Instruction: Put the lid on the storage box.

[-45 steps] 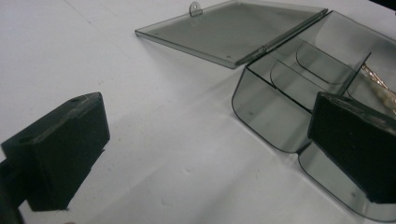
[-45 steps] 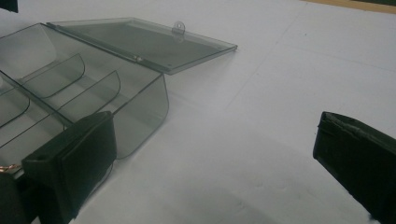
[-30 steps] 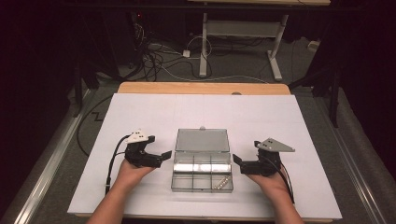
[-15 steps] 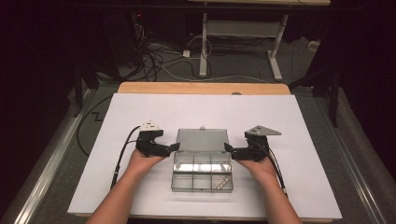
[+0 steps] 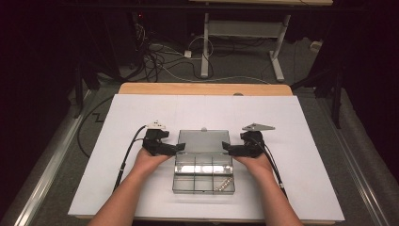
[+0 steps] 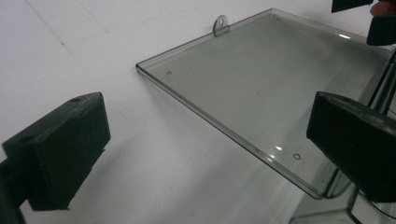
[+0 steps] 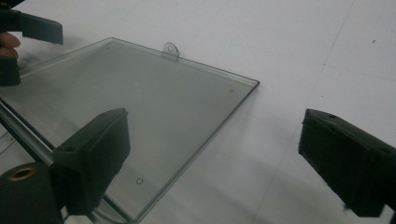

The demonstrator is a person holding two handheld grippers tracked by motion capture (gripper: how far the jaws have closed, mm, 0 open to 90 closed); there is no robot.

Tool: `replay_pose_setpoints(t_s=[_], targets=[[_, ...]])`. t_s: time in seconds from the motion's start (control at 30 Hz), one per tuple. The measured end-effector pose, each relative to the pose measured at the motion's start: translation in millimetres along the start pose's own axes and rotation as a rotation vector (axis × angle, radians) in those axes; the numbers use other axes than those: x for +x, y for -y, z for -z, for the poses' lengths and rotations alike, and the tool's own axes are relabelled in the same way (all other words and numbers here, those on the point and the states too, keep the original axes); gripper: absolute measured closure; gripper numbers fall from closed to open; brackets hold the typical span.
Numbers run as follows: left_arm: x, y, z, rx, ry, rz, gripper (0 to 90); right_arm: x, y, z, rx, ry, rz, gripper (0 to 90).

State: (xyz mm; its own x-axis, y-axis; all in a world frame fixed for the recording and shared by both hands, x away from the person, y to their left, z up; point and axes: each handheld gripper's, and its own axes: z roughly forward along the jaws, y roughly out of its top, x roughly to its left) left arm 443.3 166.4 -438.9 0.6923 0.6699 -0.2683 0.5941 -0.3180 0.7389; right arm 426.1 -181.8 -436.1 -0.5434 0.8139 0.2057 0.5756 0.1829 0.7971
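On the white worktop point(image 5: 141, 117) lies the clear plastic box point(image 5: 203, 172), its lid point(image 5: 203, 140) flat open — light, stiff, slippery. Left hand-held gripper point(image 5: 178, 148) and right hand-held gripper point(image 5: 226, 148) both stand spread, straddling the lid's side edges — the best hold.

From above, small pale parts point(image 5: 224, 183) lie in the near right compartment of my clear organizer box point(image 5: 203, 170), too small to name. Looking along my left gripper point(image 6: 205, 149), the compartments beyond the open lid point(image 6: 261, 79) are cut off by the picture's right and bottom edges. Along my right gripper point(image 7: 215, 163), the lid's near corner is hidden behind one jaw, and the box's tray runs off the left edge. My forearms leave the high view's bottom edge.
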Motion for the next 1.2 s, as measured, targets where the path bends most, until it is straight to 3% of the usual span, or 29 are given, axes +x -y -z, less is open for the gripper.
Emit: replay_pose_setpoints(t_s=[0.07,0.2,0.57,1.07,1.2], targets=[[-2.0,0.5,-1.1,0.01,-0.001,-0.014,0.0,1.5,-0.3,-3.3,0.014,-0.005,-0.009,13.4],[0.4,0.8,-1.3,0.017,0.01,0.008,0.0,6.3,0.2,-10.7,0.04,-0.028,-0.024,16.1],[-0.8,1.4,-1.3,0.012,-0.001,0.006,0.0,3.0,0.8,-12.5,0.064,-0.093,-0.129,29.4],[-0.5,1.2,-1.6,0.014,0.005,0.006,0.0,1.4,0.6,-14.9,0.095,-0.152,-0.184,29.9],[-0.7,1.2,-1.7,0.013,0.004,0.005,0.0,-0.7,1.4,-16.3,0.105,-0.177,-0.22,30.0]])
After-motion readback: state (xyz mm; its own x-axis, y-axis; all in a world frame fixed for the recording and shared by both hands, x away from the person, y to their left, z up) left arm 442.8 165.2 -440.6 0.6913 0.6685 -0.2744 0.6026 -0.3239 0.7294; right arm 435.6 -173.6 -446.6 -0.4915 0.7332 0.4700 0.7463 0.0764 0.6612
